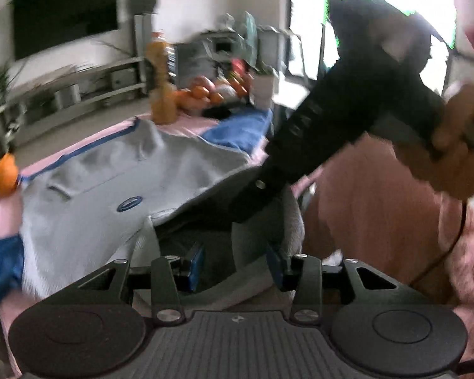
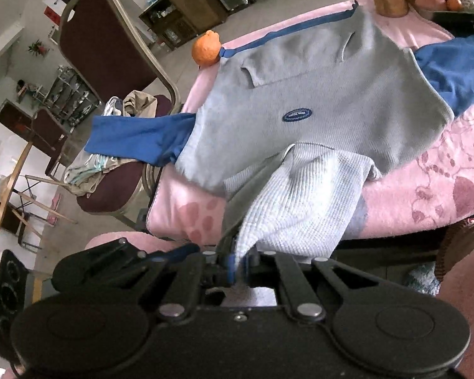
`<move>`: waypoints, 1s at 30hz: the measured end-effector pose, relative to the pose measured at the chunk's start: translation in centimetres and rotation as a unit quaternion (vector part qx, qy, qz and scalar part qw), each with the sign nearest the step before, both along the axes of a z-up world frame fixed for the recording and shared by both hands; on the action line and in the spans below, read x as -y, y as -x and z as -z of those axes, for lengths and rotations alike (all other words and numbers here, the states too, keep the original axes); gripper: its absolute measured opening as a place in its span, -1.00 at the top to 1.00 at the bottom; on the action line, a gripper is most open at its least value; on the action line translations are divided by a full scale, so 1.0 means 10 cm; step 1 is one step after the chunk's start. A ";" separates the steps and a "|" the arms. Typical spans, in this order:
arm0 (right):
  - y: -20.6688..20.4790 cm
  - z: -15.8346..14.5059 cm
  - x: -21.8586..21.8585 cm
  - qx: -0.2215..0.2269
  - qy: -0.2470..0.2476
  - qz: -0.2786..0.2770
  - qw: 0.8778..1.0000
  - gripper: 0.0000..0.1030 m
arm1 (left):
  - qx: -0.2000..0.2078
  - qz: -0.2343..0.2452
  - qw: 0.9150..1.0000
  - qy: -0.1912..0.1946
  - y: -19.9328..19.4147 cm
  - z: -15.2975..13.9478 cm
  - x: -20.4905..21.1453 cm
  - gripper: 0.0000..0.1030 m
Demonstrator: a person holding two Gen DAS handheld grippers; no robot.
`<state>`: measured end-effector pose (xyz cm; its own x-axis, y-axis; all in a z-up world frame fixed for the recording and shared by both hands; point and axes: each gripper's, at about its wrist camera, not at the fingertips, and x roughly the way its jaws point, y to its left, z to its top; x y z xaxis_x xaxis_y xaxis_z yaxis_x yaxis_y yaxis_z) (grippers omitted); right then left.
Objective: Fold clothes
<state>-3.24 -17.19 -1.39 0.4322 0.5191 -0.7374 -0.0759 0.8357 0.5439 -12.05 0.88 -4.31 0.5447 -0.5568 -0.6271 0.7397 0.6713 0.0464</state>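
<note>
Left wrist view: left gripper (image 1: 235,268) at 6 o'clock, blue pads apart, nothing pinched, only dark gap and cloth beneath. Grey sweatshirt (image 1: 110,183) spread on pink blanket (image 1: 186,124) from 9 o'clock to centre, near hem lifted by right gripper's black body (image 1: 316,120) crossing from 3 o'clock, held in a hand (image 1: 458,145). Heavy blur. Orange (image 1: 3,173) at 9 o'clock touching the shirt's blue trim; juice bottle (image 1: 161,94) at 11 o'clock just beside the collar edge. Risk: pulling cloth further could roll the orange off or tip the bottle.

Right wrist view: right gripper (image 2: 237,268) at 6 o'clock, clamped shut on the sweatshirt hem, pale ribbed inside (image 2: 300,202) hanging from the pads. Logo patch (image 2: 297,115) at centre. Blue sleeve (image 2: 136,139) at 9 o'clock dangling off the table edge over a chair (image 2: 110,47); other sleeve (image 2: 452,66) at 2 o'clock. Risk: one-corner grip only, so the fold may go skewed or bunch; dangling sleeve's weight may drag the shirt off toward the chair; thin pinch may slip
</note>
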 end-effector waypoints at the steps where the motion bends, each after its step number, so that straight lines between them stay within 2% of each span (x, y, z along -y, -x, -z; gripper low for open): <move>1: 0.01 -0.01 0.01 0.000 -0.001 0.000 1.000 0.87 | 0.001 0.005 1.000 -0.008 -0.01 0.00 0.00 0.20; 8: -0.03 0.04 0.09 -0.009 -0.021 0.003 1.000 0.85 | -0.018 0.033 0.999 -0.001 0.07 -0.05 -0.08 0.19; 13: -0.07 0.06 0.08 -0.013 -0.032 -0.002 0.999 0.84 | -0.009 0.038 0.999 -0.032 0.05 0.01 0.08 0.23; 15: -0.08 0.05 0.08 -0.012 -0.034 -0.004 0.999 0.83 | -0.009 0.044 0.998 -0.044 0.02 0.04 0.13 0.37; 16: -0.09 0.05 0.08 -0.012 -0.033 -0.005 0.999 0.83 | -0.014 0.049 0.998 -0.047 0.00 0.05 0.15 0.69; 17: -0.09 0.04 0.08 -0.011 -0.031 -0.004 0.999 0.82 | -0.022 0.052 0.997 -0.049 -0.03 0.05 0.17 0.89; 21: -0.11 0.00 0.11 -0.005 -0.026 -0.002 1.000 0.80 | -0.027 0.051 0.997 -0.047 -0.07 0.01 0.21 0.94; 24: -0.10 -0.04 0.13 0.006 -0.020 -0.004 1.000 0.73 | -0.028 0.038 0.999 -0.011 -0.16 -0.17 0.16 0.94; 25: -0.09 -0.08 0.14 0.013 -0.014 -0.007 1.000 0.68 | -0.028 0.033 0.999 0.002 -0.19 -0.24 0.13 0.94; 27: -0.04 -0.17 0.17 0.031 -0.004 -0.010 0.999 0.31 | -0.031 0.020 0.999 0.032 -0.28 -0.38 0.08 0.94; 28: 0.01 -0.23 0.21 0.046 -0.004 -0.006 0.999 -0.03 | -0.034 0.011 0.998 0.051 -0.35 -0.46 0.03 0.95; 29: 0.06 -0.29 0.26 0.062 -0.006 0.000 0.998 -0.25 | -0.036 0.006 0.997 0.068 -0.40 -0.54 0.00 0.95; 30: 0.13 -0.36 0.31 0.080 -0.009 0.006 0.997 -0.29 | -0.038 0.002 0.996 0.085 -0.45 -0.60 -0.02 0.95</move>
